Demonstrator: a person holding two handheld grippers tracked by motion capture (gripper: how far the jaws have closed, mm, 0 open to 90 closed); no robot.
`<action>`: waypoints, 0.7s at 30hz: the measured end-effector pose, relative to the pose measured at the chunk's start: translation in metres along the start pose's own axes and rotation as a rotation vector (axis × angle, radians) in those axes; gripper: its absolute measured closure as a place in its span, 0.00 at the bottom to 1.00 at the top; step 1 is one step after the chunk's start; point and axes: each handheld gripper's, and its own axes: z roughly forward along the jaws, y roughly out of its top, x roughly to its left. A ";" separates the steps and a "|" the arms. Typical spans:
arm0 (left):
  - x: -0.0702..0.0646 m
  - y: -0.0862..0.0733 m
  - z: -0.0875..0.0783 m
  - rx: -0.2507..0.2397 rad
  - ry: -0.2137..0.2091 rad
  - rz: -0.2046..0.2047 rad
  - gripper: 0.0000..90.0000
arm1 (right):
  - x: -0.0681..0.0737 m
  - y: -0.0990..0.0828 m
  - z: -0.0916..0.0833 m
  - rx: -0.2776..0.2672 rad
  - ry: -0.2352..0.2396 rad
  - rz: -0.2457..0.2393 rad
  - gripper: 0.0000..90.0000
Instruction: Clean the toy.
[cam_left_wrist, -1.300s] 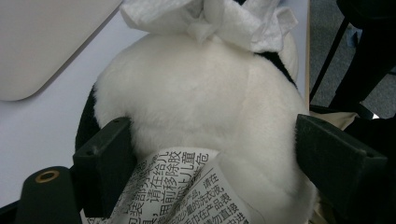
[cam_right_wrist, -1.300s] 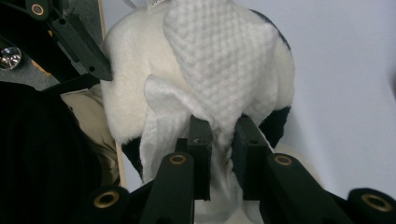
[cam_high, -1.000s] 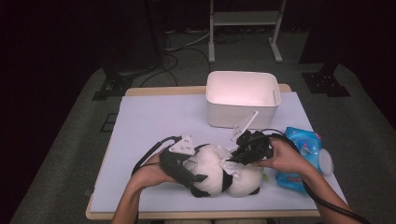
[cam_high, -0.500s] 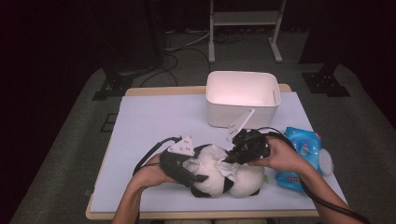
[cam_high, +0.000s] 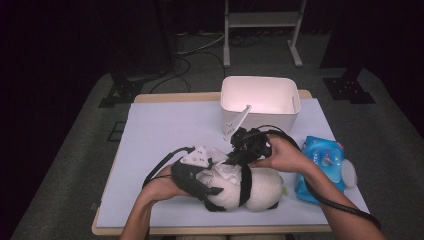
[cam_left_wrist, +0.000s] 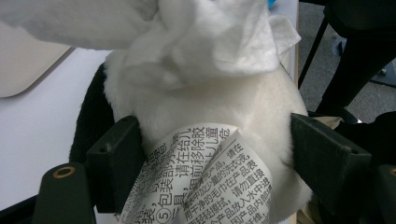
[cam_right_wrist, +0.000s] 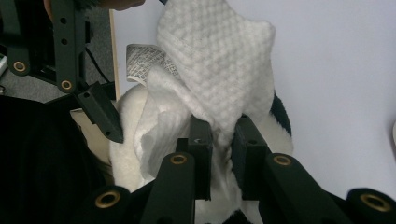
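At the near edge of the surface (cam_high: 150, 130), a black-and-white plush toy (cam_high: 260, 187) lies on its side. Left tongs (cam_high: 200, 175) straddle its body, pads pressed into the fur either side of a printed tag (cam_left_wrist: 205, 177); their jaws have just been closing. Right tongs (cam_right_wrist: 223, 140) stand narrow, pinching a white wipe (cam_right_wrist: 219, 70) draped over the toy. Just right of the toy, a blue wipes pack (cam_high: 322, 160). Farther back, a white bin (cam_high: 260, 102).
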 end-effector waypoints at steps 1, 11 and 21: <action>0.000 0.000 0.000 -0.001 0.000 0.000 0.23 | -0.002 0.000 0.000 0.005 0.003 0.004 0.88; 0.000 0.000 0.000 0.007 -0.002 0.022 0.23 | -0.011 -0.017 -0.007 0.030 -0.026 0.039 0.88; 0.000 0.000 -0.001 0.012 0.000 0.024 0.23 | -0.019 -0.044 -0.011 0.086 -0.047 0.089 0.87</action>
